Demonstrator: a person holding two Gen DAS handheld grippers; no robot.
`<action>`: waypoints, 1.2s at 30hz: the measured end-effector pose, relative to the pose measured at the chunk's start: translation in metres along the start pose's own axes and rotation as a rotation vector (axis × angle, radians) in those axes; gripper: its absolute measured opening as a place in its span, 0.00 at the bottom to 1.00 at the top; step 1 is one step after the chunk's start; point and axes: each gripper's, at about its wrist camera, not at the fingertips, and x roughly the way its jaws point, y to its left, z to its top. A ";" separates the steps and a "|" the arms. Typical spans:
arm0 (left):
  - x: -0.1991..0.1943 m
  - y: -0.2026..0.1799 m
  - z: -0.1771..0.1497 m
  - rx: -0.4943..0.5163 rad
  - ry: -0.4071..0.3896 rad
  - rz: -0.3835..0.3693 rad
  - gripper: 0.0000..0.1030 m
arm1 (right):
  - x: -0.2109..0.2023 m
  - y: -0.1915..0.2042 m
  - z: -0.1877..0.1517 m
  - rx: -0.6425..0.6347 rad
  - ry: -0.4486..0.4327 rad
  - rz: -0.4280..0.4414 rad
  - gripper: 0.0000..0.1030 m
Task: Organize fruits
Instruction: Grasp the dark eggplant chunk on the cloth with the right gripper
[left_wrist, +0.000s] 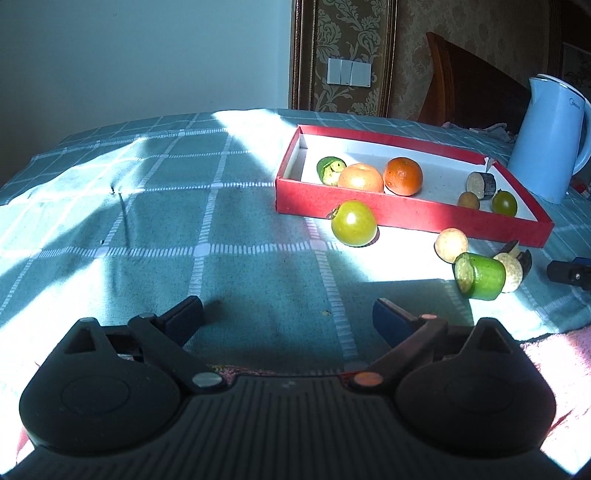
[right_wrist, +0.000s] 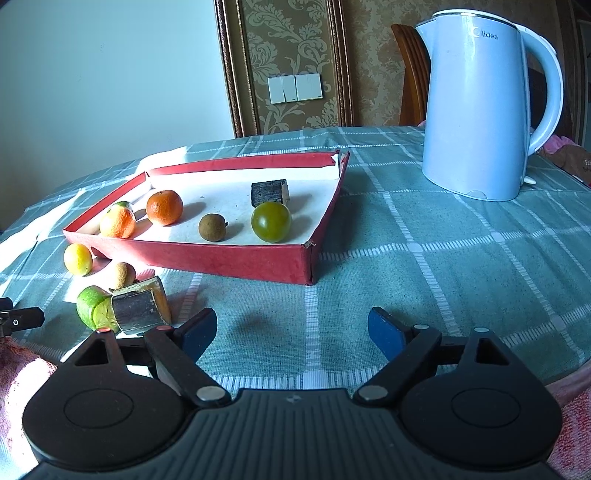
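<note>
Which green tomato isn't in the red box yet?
The green tomato on the cloth, just outside the red box front wall. The other one sits inside.

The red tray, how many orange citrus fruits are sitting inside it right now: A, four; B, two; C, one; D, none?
B: inside the red tray sit two orange citrus fruits, one farther in and one beside it close to the tray's corner; the other pieces in there are green, brown or dark.
</note>
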 end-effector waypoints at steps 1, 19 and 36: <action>0.000 0.000 0.000 0.002 0.002 0.000 0.96 | -0.003 0.002 -0.002 -0.008 -0.007 0.010 0.87; 0.003 -0.003 0.000 0.022 0.018 0.010 1.00 | -0.015 0.072 0.004 -0.260 -0.055 0.149 0.86; 0.003 -0.003 0.000 0.023 0.018 0.010 1.00 | 0.017 0.079 0.007 -0.286 0.025 0.138 0.50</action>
